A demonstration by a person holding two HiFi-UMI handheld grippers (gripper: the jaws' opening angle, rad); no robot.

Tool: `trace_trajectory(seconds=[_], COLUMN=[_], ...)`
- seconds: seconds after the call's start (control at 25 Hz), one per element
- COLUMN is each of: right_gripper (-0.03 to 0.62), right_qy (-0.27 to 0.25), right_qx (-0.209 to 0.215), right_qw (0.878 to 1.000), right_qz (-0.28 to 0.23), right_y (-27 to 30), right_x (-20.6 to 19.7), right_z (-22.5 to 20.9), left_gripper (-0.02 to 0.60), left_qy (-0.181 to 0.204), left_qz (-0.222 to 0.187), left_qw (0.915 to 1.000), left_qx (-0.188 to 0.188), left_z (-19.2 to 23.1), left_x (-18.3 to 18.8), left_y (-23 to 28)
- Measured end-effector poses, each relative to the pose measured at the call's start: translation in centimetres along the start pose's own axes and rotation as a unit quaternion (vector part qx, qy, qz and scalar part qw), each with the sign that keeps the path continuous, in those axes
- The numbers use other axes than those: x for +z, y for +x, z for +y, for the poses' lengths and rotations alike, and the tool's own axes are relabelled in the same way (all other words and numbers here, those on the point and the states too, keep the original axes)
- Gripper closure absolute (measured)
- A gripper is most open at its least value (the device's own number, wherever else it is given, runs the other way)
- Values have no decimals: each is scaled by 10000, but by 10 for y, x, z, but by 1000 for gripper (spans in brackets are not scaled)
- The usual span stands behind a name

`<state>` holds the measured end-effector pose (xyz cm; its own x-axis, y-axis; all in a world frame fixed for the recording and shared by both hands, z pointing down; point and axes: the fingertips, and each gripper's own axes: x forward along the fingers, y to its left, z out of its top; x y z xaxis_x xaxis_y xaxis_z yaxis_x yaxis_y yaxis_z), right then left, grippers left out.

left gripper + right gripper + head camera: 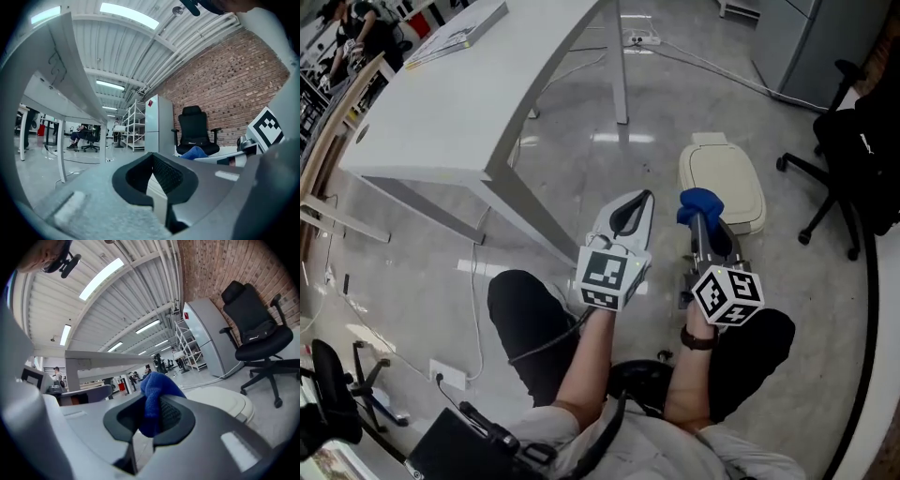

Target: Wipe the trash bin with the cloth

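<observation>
The polished grey floor (581,159) is spreading under everything, and a white counter (459,103) is standing at the upper left with a flat box (455,36) lying on it. A black office chair (853,159) is sitting at the right edge, beside a grey cabinet (830,42). The cream trash bin (727,178) is standing on the floor between the counter's leg and the chair, lid shut, just beyond the two grippers.

The left gripper (645,197) is pointing forward over the floor to the left of the bin, apart from it. Its fingers (171,176) are lying closed together at the tips, with nothing caught between them.

The right gripper (701,214) is pointing at the near side of the bin. Its fingers (176,413) are clamping down on a bunched blue cloth (696,202), which is bulging out past the tips. In the head view the cloth is overlapping the bin's near rim; whether it is touching the bin cannot be told. In the right gripper view the bin's pale lid is showing just behind and to the right of the cloth
</observation>
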<state>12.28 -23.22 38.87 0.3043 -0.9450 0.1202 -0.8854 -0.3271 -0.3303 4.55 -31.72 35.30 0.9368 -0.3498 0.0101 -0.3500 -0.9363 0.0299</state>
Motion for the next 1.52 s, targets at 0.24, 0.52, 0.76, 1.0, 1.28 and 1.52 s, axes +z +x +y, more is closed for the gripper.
trace_trajectory(seconds=[0.24, 0.52, 0.76, 1.0, 1.28, 1.52], right_gripper=[546, 549, 549, 550, 548, 548], right_qy=[55, 140, 104, -134, -462, -332], right_qx=[-500, -645, -1207, -1625, -1920, -2315], right_qw=[9987, 9975, 9922, 9866, 9790, 9633], right_qz=[55, -236, -299, -88, 497, 1321], right_y=[12, 86, 159, 209, 239, 236], right_x=[-28, -28, -32, -65, -139, -237], right_z=[-1, -1, -30, -63, -82, -135], left_gripper=[582, 581, 581, 581, 582, 581], left_qy=[-163, -129, -244, -284, -337, -359], left_qz=[-60, -102, -1, 141, 315, 501], left_qw=[9992, 9978, 9968, 9966, 9968, 9961], left_qx=[-368, -646, -766, -757, -650, -633], left_z=[15, 37, 51, 59, 71, 74], left_x=[-15, -28, -53, -72, -95, -120], left_y=[4, 13, 26, 34, 29, 32])
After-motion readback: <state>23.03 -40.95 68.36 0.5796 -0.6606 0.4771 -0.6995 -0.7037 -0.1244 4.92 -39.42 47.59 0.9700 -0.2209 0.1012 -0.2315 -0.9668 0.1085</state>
